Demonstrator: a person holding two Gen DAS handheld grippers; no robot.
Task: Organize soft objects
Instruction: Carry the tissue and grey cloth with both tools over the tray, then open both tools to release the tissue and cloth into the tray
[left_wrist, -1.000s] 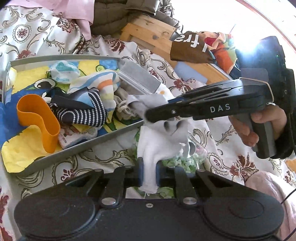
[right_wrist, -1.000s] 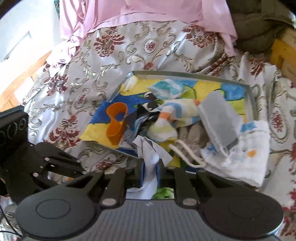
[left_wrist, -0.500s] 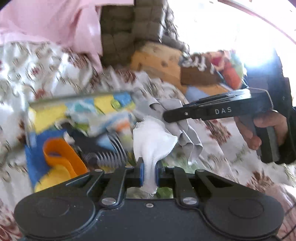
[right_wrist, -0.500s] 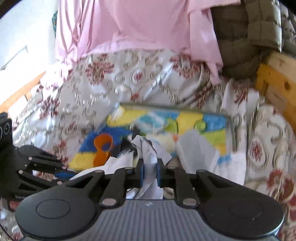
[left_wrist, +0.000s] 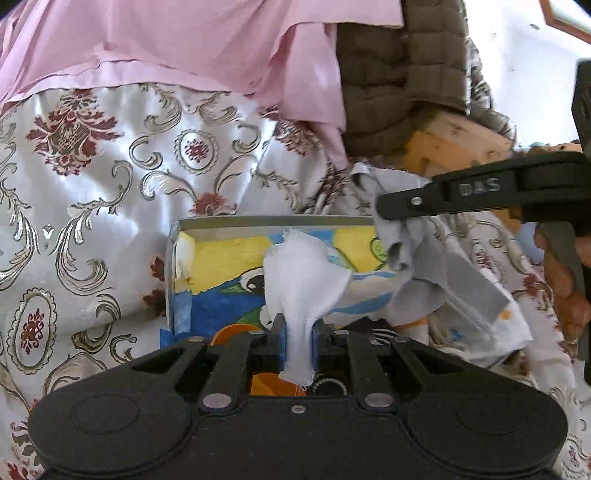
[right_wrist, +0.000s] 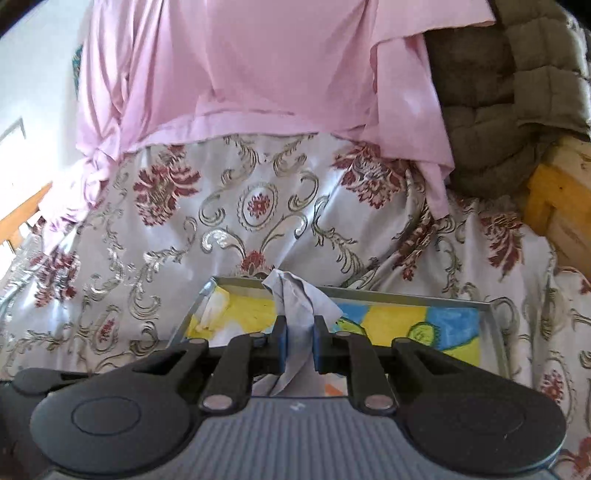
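You are working over a bed draped in a floral cover; a metal tray is lying on it, with a pink sheet and probably a brown quilted jacket resting behind.

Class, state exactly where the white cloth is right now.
In the left wrist view, the white cloth is pinched in the left gripper, above the metal tray, left of the grey cloth.

Grey cloth between closed jaws

The white cloth is matt with frayed edges; the bedspread is glossy satin, the tray dull metal, the tongs matt black plastic.
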